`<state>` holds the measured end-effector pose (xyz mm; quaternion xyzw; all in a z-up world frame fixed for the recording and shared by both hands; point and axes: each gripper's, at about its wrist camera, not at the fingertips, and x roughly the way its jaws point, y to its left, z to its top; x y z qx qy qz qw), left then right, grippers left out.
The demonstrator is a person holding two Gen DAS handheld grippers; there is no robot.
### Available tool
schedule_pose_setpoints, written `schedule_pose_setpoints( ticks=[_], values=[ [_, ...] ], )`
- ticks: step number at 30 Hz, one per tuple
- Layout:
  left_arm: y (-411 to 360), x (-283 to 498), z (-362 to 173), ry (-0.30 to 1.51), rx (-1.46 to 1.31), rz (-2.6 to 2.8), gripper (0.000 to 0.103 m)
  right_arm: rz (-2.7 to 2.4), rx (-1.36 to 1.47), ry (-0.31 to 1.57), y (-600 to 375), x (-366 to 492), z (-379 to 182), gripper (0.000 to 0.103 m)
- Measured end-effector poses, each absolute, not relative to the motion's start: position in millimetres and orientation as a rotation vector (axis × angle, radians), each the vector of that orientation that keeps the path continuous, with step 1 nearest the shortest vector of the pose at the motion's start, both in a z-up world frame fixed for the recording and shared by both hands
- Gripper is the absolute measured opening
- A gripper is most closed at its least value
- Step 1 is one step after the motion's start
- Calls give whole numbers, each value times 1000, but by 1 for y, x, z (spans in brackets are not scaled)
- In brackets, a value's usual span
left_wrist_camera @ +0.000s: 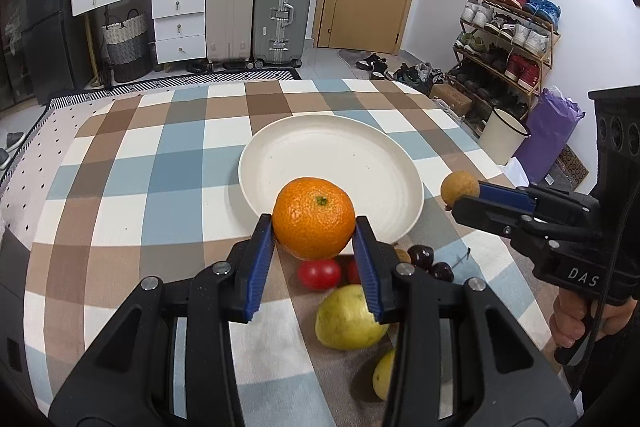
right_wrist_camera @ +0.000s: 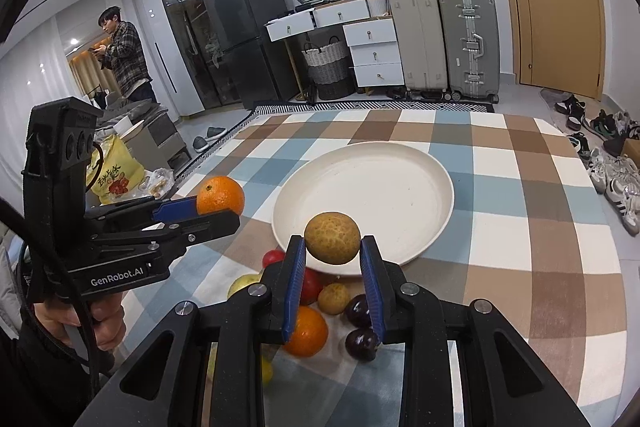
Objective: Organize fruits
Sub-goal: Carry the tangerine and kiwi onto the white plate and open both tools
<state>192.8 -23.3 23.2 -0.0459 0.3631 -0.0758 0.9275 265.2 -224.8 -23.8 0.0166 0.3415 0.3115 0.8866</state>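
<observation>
My left gripper is shut on an orange and holds it above the near rim of the white plate. It also shows in the right wrist view with the orange. My right gripper is shut on a small brown fruit above the plate's near rim. It also shows in the left wrist view with the brown fruit. The plate holds no fruit.
Loose fruit lies on the checked cloth below the grippers: a red fruit, dark cherries, a yellow-green pear, another orange, a second brown fruit. A person stands far left. Suitcases and a shoe rack stand behind.
</observation>
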Motion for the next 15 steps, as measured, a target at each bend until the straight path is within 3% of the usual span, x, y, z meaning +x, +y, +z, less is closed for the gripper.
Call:
schedule_pose_setpoints(
  ticks=[15],
  values=[
    [-22,251,-5,796,-91,-136,37,613,39,761,-219,305,-44,28]
  ],
)
